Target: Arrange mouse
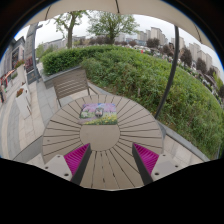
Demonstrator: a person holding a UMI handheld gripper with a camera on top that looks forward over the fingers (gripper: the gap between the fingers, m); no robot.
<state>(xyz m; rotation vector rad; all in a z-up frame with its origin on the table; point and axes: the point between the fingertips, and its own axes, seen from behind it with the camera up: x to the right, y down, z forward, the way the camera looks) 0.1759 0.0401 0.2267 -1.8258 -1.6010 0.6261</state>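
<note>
I hold the gripper (pixel 112 160) above the near part of a round slatted wooden table (pixel 60 135), with its two fingers spread wide apart and nothing between them; the magenta pads (pixel 76 157) on the inner faces are bare, so I carry no load. Beyond the fingertips, near the table's centre, lies a small pad-like sheet (pixel 99 111) with a purple-and-pale pattern, and on it sits a small dark object that I take to be the mouse (pixel 100 110), though it is too small to confirm its shape or which way it points. The mouse is well ahead of the fingers and not touched by them. Judged from this layout, the task is at an early or approach stage: no grasp is made, and the reach, grasp and final positioning all appear to remain; alternatively the mouse may already rest in its place on the sheet, which I cannot decide from this view. Past the table stands a wooden chair (pixel 70 84), then a broad hedge (pixel 150 75), trees (pixel 108 24) and distant buildings (pixel 155 38). No brand, label or writing is legible anywhere.
</note>
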